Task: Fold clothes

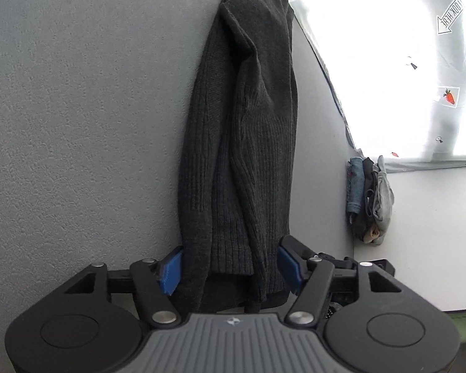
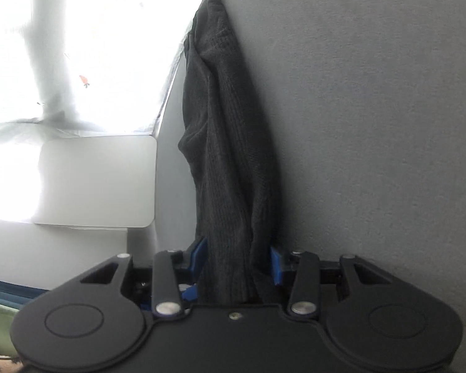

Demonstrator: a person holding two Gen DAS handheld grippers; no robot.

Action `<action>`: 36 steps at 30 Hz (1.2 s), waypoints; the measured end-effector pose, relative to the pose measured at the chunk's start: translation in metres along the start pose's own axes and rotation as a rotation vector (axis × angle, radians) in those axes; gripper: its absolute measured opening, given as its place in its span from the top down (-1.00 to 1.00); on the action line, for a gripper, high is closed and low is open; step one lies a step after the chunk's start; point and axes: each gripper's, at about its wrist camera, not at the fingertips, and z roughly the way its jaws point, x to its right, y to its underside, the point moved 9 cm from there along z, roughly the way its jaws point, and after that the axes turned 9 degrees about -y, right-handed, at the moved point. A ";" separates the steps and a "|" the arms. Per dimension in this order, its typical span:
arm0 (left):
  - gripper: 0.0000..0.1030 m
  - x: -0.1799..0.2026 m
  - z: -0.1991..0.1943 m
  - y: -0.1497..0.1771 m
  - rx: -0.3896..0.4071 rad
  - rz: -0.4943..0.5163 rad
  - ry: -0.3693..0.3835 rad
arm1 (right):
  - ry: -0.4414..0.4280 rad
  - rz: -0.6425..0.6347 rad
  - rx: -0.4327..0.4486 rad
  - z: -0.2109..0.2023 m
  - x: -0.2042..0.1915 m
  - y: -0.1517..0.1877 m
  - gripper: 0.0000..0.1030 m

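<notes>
A dark grey ribbed knit sweater (image 1: 242, 143) is bunched into a long narrow strip over the grey textured surface (image 1: 77, 124). My left gripper (image 1: 230, 267) has its blue pads (image 1: 171, 272) on either side of one end of the strip, jaws set wide around the fabric. In the right wrist view the same sweater (image 2: 230, 155) runs away from my right gripper (image 2: 237, 264), whose blue pads (image 2: 198, 256) press on the other end. Both ends look held, with the fabric filling the gap.
A stack of folded clothes (image 1: 368, 199) stands on the pale table at the right. A white curtain with carrot prints (image 1: 388, 46) glows behind it. A white rounded panel (image 2: 96, 180) lies left of the sweater in the right wrist view.
</notes>
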 end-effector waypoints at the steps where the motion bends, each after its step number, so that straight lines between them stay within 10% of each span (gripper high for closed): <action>1: -0.19 0.004 0.000 0.003 0.024 0.039 -0.039 | 0.037 -0.031 -0.010 0.003 -0.004 0.000 0.64; 2: 0.08 0.009 0.000 0.006 0.047 0.078 -0.079 | 0.070 -0.062 -0.019 0.006 -0.009 0.000 0.70; 3: 0.78 0.013 0.000 0.008 0.070 0.116 -0.117 | 0.103 -0.093 -0.028 0.008 -0.013 0.000 0.74; 18: 0.74 0.092 -0.128 0.032 0.179 0.140 0.222 | -0.122 -0.132 0.004 -0.092 -0.126 0.027 0.82; 36: 0.73 0.133 -0.077 -0.118 0.255 0.087 0.236 | -0.197 0.009 0.147 -0.039 -0.135 -0.129 0.78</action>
